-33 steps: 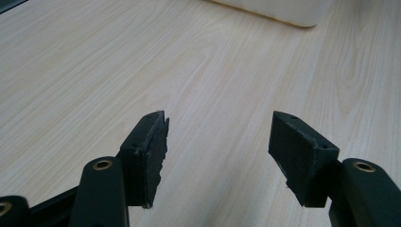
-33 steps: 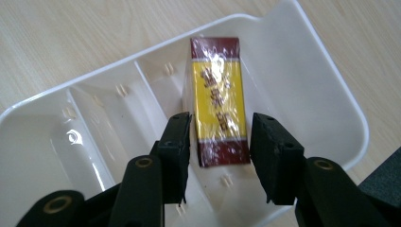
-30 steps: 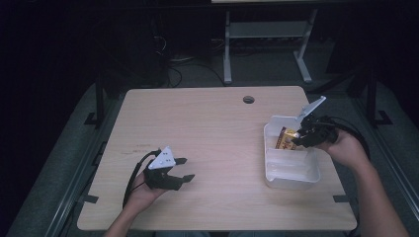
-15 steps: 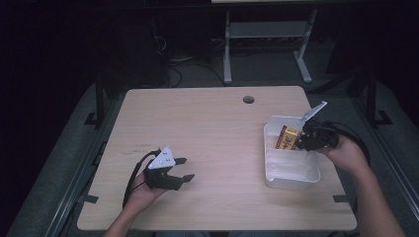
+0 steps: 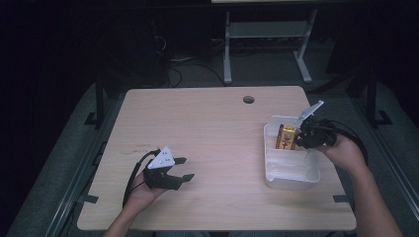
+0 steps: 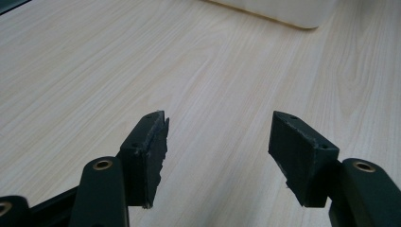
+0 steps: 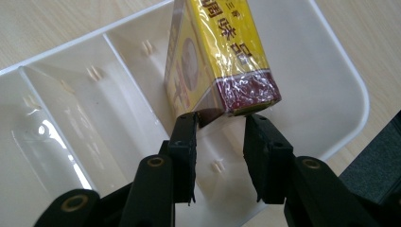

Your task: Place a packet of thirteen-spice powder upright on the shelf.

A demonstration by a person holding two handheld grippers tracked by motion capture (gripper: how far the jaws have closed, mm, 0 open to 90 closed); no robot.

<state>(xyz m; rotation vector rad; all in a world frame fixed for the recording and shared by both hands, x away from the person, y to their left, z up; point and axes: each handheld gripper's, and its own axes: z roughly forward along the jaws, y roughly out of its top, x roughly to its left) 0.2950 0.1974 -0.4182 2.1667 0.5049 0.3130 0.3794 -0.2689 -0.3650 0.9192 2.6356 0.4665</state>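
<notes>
The yellow box (image 7: 222, 52), wrapped in clear film with a dark red band at its lower end and printed characters on its face, stands tilted in the far compartment of the white divided tray (image 5: 291, 173), its red end lowest and nearest the right gripper (image 7: 220, 125). In the right gripper view that red end hangs just above and between the tips of the two black jaws; the left tip meets the box's lower corner, while the right tip sits just under the red edge, and whether the pads actually press on the box I cannot tell. The jaws have just been closing, and they now stand narrow with the box's end at their tips. From above, the box (image 5: 286, 137) leans against the tray's far wall, straight ahead of the right gripper (image 5: 302, 137), which the person's right hand (image 5: 341, 150) holds over the tray's right rim. Beyond the jaws the tray's dividers run away toward its other compartments. The tray rests near the right edge of the pale wooden table (image 5: 212, 128). Well away, across the table, the left gripper (image 5: 184, 169) lies low on the wood in the person's left hand (image 5: 143, 190); its jaws are spread apart with only bare tabletop between them, and the tray's corner (image 6: 283, 9) lies far ahead of them.
</notes>
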